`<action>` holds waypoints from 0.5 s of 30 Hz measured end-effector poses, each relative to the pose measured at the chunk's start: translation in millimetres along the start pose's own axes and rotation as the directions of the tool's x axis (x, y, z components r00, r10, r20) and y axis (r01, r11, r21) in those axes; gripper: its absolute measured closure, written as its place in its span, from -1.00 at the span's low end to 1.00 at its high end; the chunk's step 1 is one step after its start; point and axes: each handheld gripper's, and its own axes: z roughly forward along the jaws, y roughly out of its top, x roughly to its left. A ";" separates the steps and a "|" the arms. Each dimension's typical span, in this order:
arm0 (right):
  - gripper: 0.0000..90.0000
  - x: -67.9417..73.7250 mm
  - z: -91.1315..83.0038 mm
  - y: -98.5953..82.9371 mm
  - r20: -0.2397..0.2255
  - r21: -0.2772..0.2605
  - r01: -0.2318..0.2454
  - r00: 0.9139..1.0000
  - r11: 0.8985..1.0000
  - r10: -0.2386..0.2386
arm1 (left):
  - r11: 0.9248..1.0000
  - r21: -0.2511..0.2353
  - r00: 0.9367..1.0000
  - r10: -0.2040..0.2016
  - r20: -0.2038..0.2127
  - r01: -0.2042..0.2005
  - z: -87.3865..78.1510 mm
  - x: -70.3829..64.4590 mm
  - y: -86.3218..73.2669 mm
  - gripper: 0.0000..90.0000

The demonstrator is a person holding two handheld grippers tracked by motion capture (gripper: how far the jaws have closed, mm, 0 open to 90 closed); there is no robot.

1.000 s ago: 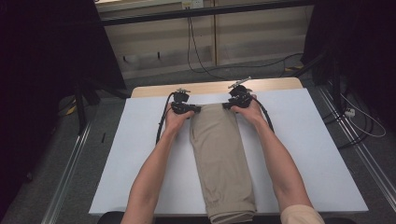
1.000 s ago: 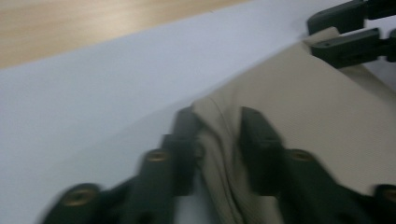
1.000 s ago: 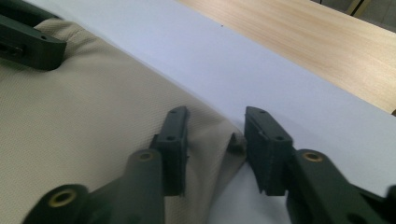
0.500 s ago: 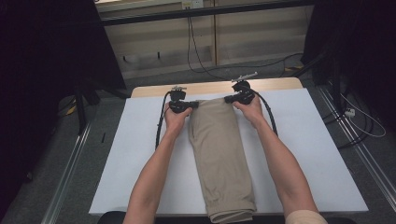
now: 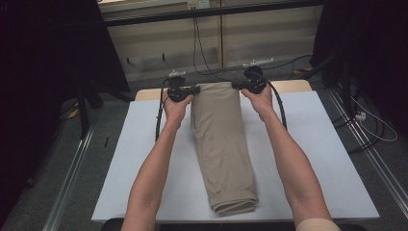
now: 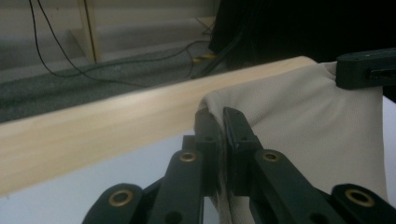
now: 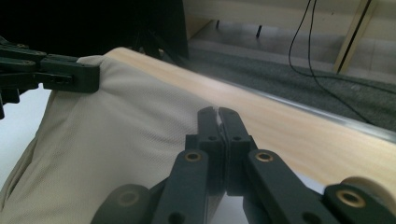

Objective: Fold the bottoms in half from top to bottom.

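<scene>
Two grippers hold the far corners of the beige folded garment (image 5: 221,144), which lies lengthwise down the middle of the white table cover (image 5: 312,159), its far edge lifted near the wooden table edge (image 6: 93,135). The left gripper (image 5: 196,89) has its jaws pinched together on the far left corner, and the right gripper (image 5: 234,84) is clamped the same way on the far right corner. Soft, light knit cloth like this probably sags and slides between grips, so the corners at the far hem look like the sound places to hold, keeping the edge taut.
</scene>
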 end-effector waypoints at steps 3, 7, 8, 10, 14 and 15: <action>1.00 -2.2 -5.4 11.7 0.010 -0.019 0.003 1.000 1.000 -0.003 | 0.999 -0.016 0.999 0.034 -0.004 -0.034 -0.5 -2.7 13.2 0.90; 1.00 -5.0 -13.6 27.7 0.029 -0.040 0.006 1.000 0.999 -0.005 | 0.997 -0.041 0.998 0.062 -0.006 -0.063 -2.1 -8.5 31.7 0.90; 1.00 -5.0 -15.2 30.2 0.032 -0.047 0.007 0.999 0.999 -0.005 | 0.997 -0.052 0.998 0.061 -0.005 -0.061 -3.0 -10.1 34.4 0.90; 1.00 -5.2 -18.8 34.3 0.032 -0.059 0.005 0.999 0.998 -0.003 | 0.997 -0.064 0.999 0.053 0.005 -0.052 -5.1 -11.4 34.4 0.90; 1.00 -4.0 -23.5 31.8 -0.016 -0.053 0.006 1.000 0.999 -0.007 | 0.996 -0.072 0.999 0.050 0.017 -0.049 -12.2 -15.2 29.1 0.90; 1.00 -2.6 -25.0 31.0 -0.012 -0.049 0.018 1.000 0.999 -0.019 | 0.996 -0.073 0.998 0.049 0.026 -0.047 -14.9 -16.2 28.6 0.90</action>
